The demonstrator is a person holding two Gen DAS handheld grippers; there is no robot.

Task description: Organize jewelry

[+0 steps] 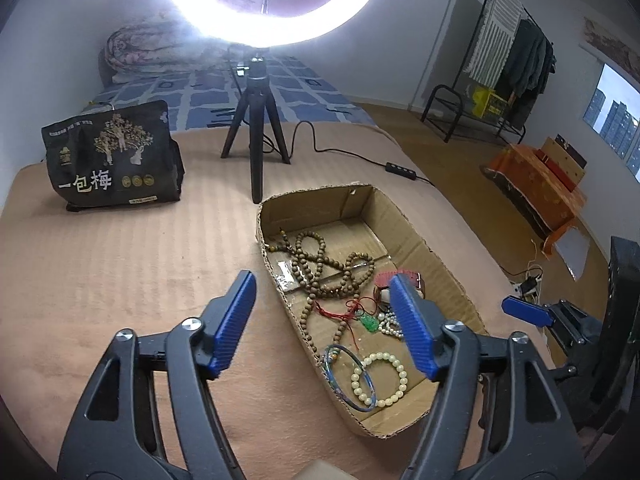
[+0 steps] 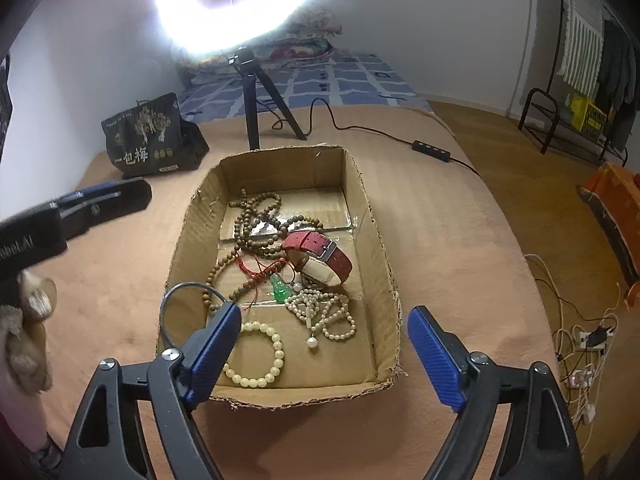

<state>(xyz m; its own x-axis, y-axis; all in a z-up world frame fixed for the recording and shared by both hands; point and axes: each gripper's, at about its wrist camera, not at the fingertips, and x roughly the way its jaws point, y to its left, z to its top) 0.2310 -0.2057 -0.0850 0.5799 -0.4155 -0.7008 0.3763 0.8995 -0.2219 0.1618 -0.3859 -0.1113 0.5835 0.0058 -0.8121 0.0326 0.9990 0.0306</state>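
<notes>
Blue-padded fingers of the left gripper (image 1: 324, 322) are standing wide apart with nothing between them, hanging over the left wall of the cardboard box (image 1: 436, 252). Likewise released and empty, the right gripper (image 2: 324, 354) is hovering over the box's near end.

Beneath both, a tan blanket (image 1: 120, 256) is covering the bed. Beyond the grippers, a ring light (image 1: 276, 0) is glaring on its black tripod (image 1: 256, 140), and a black snack bag (image 1: 112, 156) is standing to the far left of the left gripper.

Inside the box, just ahead of the right gripper, the jewelry is lying in a loose heap. Long brown wooden bead strands (image 2: 256, 220) are sprawling at the far side. A red-strapped watch (image 2: 320, 256) is sitting ahead and between the right gripper's fingers. Next to it, a pearl necklace (image 2: 324, 312) is lying tangled, a cream bead bracelet (image 2: 256, 354) is resting just beside the left finger, a blue bangle (image 1: 352, 376) is overlapping that bracelet, and a small green pendant (image 2: 280, 292) on red cord is lying mid-box.
</notes>
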